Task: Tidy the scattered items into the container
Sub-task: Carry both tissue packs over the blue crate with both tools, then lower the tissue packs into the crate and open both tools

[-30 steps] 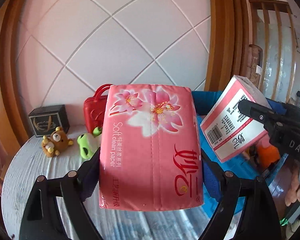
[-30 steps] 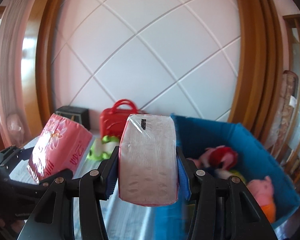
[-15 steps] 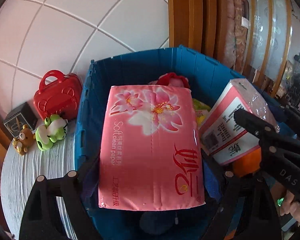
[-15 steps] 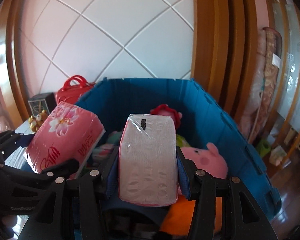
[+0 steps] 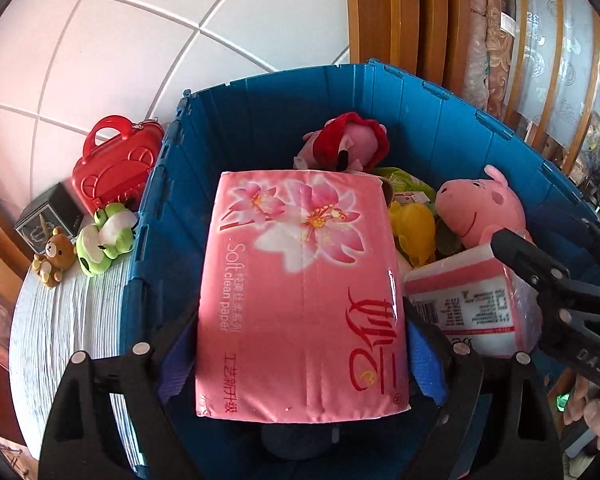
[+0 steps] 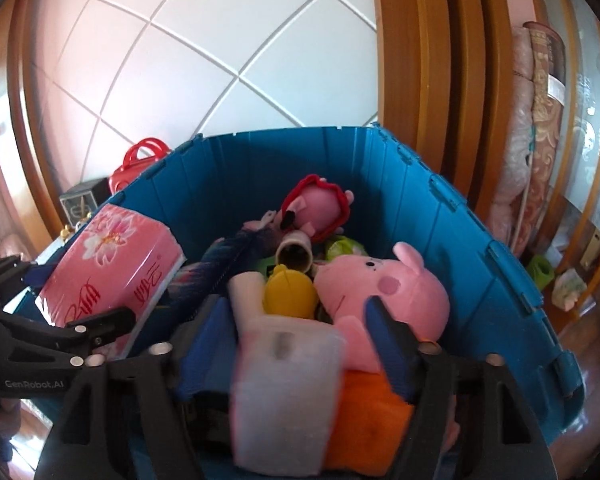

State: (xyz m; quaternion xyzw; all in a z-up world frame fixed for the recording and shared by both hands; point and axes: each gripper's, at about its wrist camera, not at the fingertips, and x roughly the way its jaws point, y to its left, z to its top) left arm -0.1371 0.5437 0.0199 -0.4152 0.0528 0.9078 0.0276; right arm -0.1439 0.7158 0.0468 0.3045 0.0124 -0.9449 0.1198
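Note:
My left gripper (image 5: 300, 340) is shut on a pink flowered tissue pack (image 5: 300, 292) and holds it over the blue bin (image 5: 284, 104). The pack also shows at the left of the right wrist view (image 6: 112, 268). My right gripper (image 6: 296, 332) stands open, its jaws wide apart. A second tissue pack (image 6: 284, 396) with a white face, blurred, lies loose between the jaws over the bin (image 6: 480, 248). In the left wrist view this pack (image 5: 468, 304) is low in the bin beside the right gripper (image 5: 560, 292).
The bin holds a pink pig plush (image 6: 384, 284), a red-hooded plush (image 6: 320, 208), a yellow toy (image 6: 290, 294) and a cardboard tube (image 6: 294, 254). On the white table (image 5: 60, 320) left of the bin lie a red toy case (image 5: 112, 164), a green frog (image 5: 104, 240), a small bear (image 5: 52, 256) and a black box (image 5: 48, 216).
Both grippers moved from over the table to over the bin and lower. The right gripper opened and let go of its tissue pack, which now drops in the bin.

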